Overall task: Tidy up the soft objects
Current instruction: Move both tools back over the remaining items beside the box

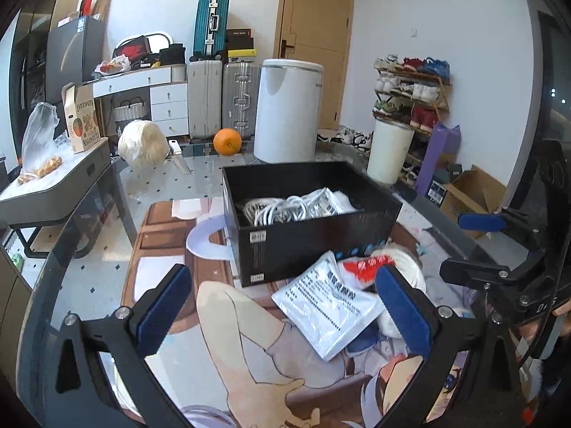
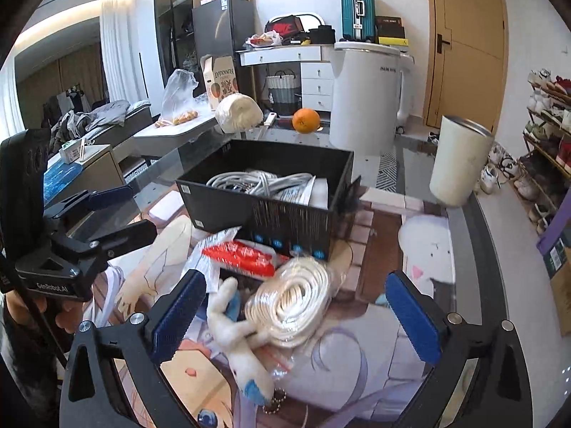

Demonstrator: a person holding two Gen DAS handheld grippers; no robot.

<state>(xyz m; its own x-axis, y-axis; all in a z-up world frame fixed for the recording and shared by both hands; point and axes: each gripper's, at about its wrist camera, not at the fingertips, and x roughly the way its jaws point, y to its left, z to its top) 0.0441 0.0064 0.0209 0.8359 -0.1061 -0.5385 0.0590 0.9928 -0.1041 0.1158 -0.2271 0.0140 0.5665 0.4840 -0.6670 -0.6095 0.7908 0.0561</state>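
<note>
A black box (image 1: 314, 242) (image 2: 221, 210) stands on the printed mat and holds white cables (image 1: 282, 210) (image 2: 249, 178) and packets. In front of it lie a white printed packet (image 1: 328, 306), a red-and-white packet (image 1: 364, 267) (image 2: 242, 256), a bagged coil of white cable (image 1: 410, 267) (image 2: 292, 303) and a white plush toy (image 2: 235, 339) with blue patches. My left gripper (image 1: 285, 310) (image 2: 117, 210) is open over the white packet, gripping nothing. My right gripper (image 2: 296, 317) (image 1: 478, 246) is open around the plush toy and the coil, its pads apart from both.
On the glass table (image 1: 200, 185) behind the box are an orange (image 1: 227, 141) (image 2: 306, 120), a bagged white round bundle (image 1: 142, 142) (image 2: 237, 110), a knife (image 1: 178, 157) and a white tumbler (image 1: 389, 153) (image 2: 460, 160). A tall white appliance (image 1: 289, 107), suitcases and a shoe rack (image 1: 410, 89) stand beyond.
</note>
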